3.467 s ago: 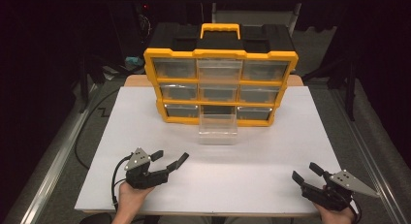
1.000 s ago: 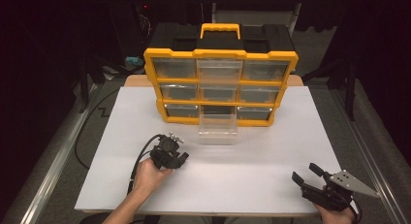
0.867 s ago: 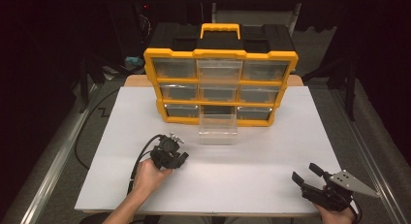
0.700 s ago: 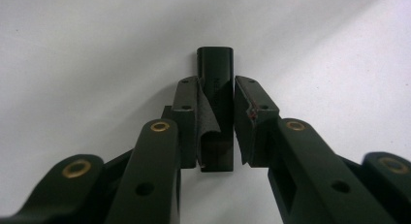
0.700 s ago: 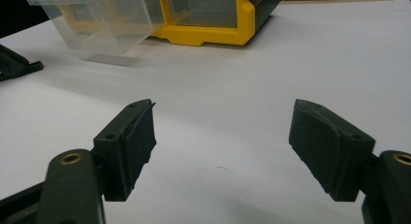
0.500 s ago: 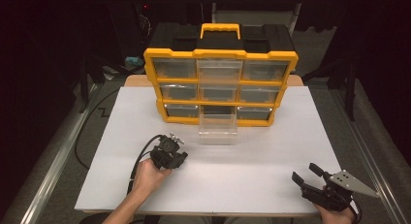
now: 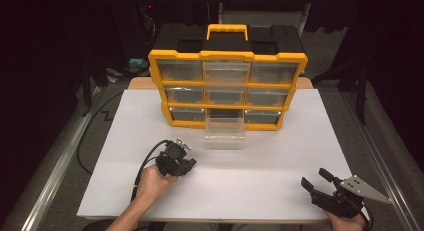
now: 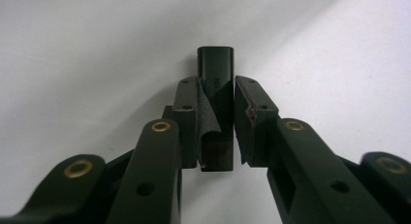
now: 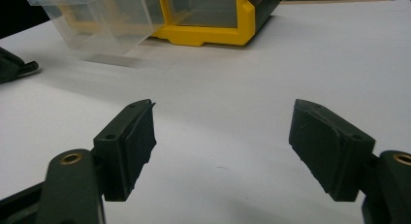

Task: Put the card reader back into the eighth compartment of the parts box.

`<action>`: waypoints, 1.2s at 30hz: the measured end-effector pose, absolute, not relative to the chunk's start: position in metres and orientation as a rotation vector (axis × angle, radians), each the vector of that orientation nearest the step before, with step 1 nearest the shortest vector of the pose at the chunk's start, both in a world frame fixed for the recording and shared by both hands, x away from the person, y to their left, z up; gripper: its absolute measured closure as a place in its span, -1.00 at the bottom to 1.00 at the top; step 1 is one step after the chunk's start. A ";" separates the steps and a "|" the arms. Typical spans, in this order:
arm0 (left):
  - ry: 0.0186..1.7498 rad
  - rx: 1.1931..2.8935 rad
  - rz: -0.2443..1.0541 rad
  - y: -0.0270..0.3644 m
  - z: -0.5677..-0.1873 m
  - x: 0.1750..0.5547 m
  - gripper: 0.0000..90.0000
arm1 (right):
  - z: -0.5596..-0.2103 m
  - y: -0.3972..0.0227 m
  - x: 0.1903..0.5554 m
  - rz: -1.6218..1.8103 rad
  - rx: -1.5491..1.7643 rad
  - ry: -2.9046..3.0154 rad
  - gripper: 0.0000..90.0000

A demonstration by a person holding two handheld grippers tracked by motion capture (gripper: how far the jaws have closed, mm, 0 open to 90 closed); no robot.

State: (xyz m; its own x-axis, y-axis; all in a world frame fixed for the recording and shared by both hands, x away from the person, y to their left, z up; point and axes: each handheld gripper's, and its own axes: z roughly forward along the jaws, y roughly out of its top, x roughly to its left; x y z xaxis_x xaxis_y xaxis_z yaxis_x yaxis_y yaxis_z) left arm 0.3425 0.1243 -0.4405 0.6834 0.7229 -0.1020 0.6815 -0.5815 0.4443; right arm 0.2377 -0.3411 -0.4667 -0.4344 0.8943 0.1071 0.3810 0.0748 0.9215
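A small black oblong part (image 8: 215, 64) lies on the white table top, and my left gripper (image 8: 215, 90) is shut on it, one pad against each of its long sides. In the high view the left gripper (image 7: 176, 163) points down at the table left of centre, with a hand behind it covering the part. My right gripper (image 7: 316, 183) rests open near the front right corner. Its jaws (image 9: 223, 120) stand wide apart with nothing between them.
A yellow and black drawer organizer (image 7: 227, 86) stands at the back of the white table top (image 7: 260, 156). One clear drawer (image 7: 225, 133) from its bottom row sits pulled out and tilted forward; the right gripper view shows the clear drawer (image 9: 97, 20) too. Cables run off the left edge.
Since the earliest frame the left gripper has moved forward and right from the front edge and tipped down onto the table. Over the last second nothing visibly shifts. The right gripper stays still.
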 end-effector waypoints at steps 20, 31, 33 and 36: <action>0.969 2.428 0.105 0.113 -0.416 0.329 0.62 | -0.467 -0.341 0.238 1.350 1.263 1.863 -0.44; 0.924 2.411 0.104 0.107 -0.406 0.328 0.62 | -0.467 -0.341 0.238 1.351 1.260 1.865 -0.44; 0.920 2.405 0.101 0.108 -0.405 0.329 0.62 | -0.467 -0.341 0.238 1.350 1.258 1.865 -0.44; 0.916 2.392 0.102 0.108 -0.402 0.329 0.62 | -0.467 -0.341 0.238 1.351 1.259 1.865 -0.44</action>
State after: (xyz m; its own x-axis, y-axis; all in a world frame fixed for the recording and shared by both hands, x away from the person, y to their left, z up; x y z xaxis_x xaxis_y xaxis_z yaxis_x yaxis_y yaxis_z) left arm 0.3294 0.1081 -0.4022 0.7624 0.6344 -0.1274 0.5910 -0.6026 0.5363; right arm 0.2379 -0.3409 -0.4669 -0.4392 0.8916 0.1104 0.3829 0.0746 0.9208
